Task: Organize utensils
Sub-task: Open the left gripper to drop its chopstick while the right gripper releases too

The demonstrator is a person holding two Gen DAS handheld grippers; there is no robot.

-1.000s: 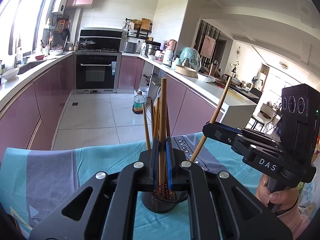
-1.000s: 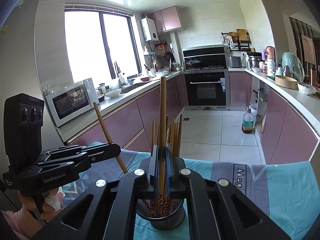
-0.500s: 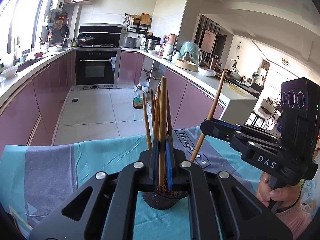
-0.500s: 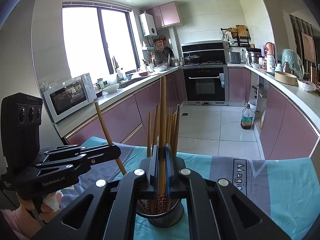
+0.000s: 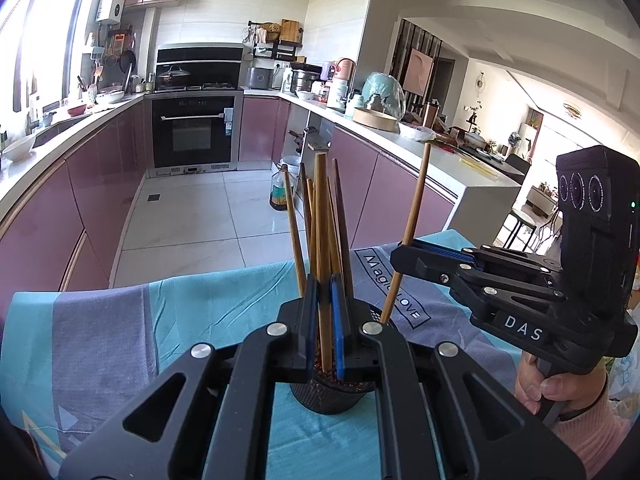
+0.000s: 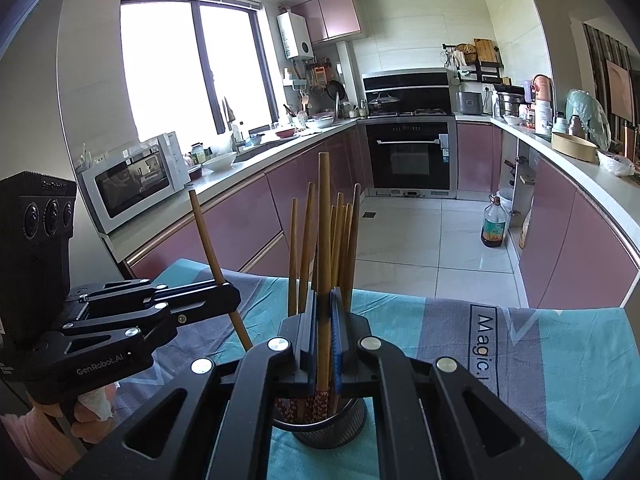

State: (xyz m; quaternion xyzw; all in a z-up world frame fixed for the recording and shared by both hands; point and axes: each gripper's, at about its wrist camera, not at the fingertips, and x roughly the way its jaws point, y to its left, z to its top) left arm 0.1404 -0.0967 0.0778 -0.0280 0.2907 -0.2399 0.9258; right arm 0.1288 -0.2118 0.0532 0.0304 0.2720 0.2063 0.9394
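A dark mesh utensil cup (image 5: 326,394) (image 6: 320,424) stands on the cloth with several wooden chopsticks (image 5: 304,216) (image 6: 344,236) upright in it. My left gripper (image 5: 324,312) is shut on one chopstick (image 5: 320,216), held upright with its lower end in the cup. It also shows at the left of the right wrist view (image 6: 224,300). My right gripper (image 6: 324,316) is shut on another chopstick (image 6: 324,220), also upright over the cup. It shows at the right of the left wrist view (image 5: 404,260), its chopstick (image 5: 416,200) tilted.
A teal and grey cloth (image 5: 120,332) (image 6: 540,344) covers the table. Beyond the table's far edge lie the tiled floor, pink cabinets (image 6: 248,224), an oven (image 5: 196,132), a microwave (image 6: 136,180) and an oil bottle (image 6: 494,224) on the floor.
Both grippers have moved down with their chopsticks, whose lower ends now sit deeper in the cup. The jaws have stayed shut.
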